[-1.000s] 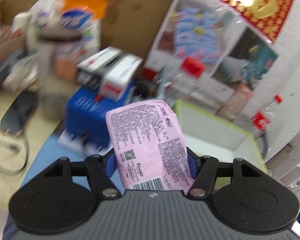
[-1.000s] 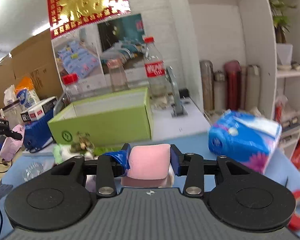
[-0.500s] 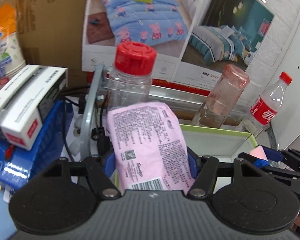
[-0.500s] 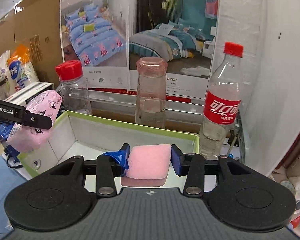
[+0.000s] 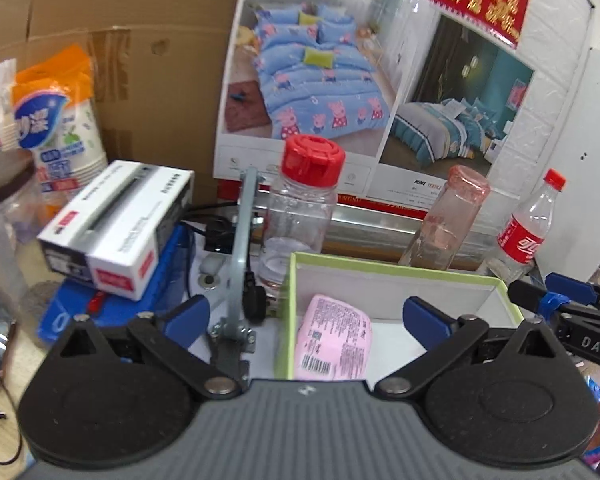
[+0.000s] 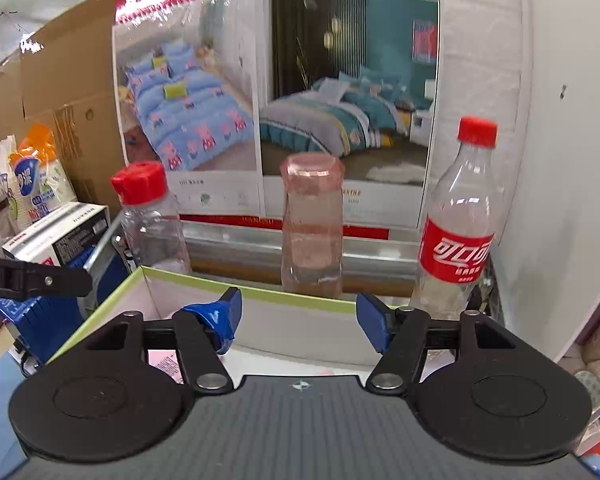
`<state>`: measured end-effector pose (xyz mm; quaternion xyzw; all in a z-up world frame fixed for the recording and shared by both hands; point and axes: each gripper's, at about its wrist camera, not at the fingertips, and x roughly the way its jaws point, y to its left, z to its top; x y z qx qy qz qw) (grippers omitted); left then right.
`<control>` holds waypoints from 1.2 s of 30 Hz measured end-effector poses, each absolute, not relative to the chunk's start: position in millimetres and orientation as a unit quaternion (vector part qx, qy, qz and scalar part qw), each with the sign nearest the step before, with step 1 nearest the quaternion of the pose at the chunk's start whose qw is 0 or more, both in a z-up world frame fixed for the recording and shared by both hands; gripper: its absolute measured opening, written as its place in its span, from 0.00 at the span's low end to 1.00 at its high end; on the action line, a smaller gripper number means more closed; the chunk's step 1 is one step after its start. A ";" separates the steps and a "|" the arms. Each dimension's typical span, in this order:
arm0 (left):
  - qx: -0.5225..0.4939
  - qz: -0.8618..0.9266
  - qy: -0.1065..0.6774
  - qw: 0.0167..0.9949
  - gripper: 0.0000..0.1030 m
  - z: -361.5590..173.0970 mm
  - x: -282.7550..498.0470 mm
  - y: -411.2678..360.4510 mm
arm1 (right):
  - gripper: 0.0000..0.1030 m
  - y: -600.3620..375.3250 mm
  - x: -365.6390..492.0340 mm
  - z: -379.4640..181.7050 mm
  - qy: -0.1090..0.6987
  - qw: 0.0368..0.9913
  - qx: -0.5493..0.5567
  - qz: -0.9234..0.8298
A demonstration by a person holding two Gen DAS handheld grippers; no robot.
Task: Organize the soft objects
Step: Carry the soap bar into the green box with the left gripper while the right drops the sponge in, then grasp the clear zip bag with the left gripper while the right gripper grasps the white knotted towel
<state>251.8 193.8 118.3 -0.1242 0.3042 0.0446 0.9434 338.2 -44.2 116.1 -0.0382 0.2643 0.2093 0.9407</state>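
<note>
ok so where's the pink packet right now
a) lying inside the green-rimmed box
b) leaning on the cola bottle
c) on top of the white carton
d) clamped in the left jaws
a: the pink packet lies flat on the floor of the green-rimmed box, with the left gripper opening wide and touching nothing.

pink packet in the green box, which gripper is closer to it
Left. The pink packet lies in the green box just ahead of the opening left gripper; the right gripper is over the box's far corner.
</note>
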 end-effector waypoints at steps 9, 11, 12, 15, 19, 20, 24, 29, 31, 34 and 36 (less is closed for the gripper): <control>-0.112 0.067 0.327 0.936 0.99 86.1 157.0 211.1 | 0.57 -70.8 235.4 116.2 0.250 0.941 -0.038 0.224; -0.102 0.074 0.346 0.930 0.99 67.9 144.4 210.2 | 0.57 -84.9 208.7 106.8 0.248 0.946 -0.028 0.208; -0.098 0.076 0.356 0.926 0.99 58.1 139.5 210.2 | 0.58 -94.7 192.9 100.3 0.245 0.950 -0.015 0.195; -0.106 0.080 0.395 0.909 0.99 27.8 134.6 213.3 | 0.59 -126.9 150.8 82.7 0.234 0.959 0.038 0.154; -0.145 0.069 0.433 0.887 0.99 6.0 148.5 218.5 | 0.59 -172.9 103.2 57.3 0.220 0.960 0.147 0.091; -0.151 0.063 0.438 0.884 0.99 3.8 153.7 217.8 | 0.60 -180.8 94.9 51.5 0.218 0.958 0.168 0.077; -0.142 0.050 0.465 0.872 0.99 -5.3 178.9 205.7 | 0.60 -195.2 89.7 45.0 0.226 0.957 0.178 0.045; -0.089 0.057 0.482 0.870 1.00 -17.6 200.8 187.8 | 0.60 -193.8 96.5 45.2 0.222 0.957 0.181 0.047; -0.074 0.053 0.482 0.871 1.00 -19.1 206.9 182.4 | 0.60 -189.7 102.0 44.2 0.228 0.955 0.180 0.052; -0.035 0.055 0.483 0.873 0.99 -22.9 209.1 176.7 | 0.60 -187.2 104.6 40.8 0.236 0.953 0.181 0.055; -0.032 0.053 0.479 0.875 0.99 -23.2 204.8 181.3 | 0.60 -185.3 107.8 39.7 0.242 0.950 0.188 0.058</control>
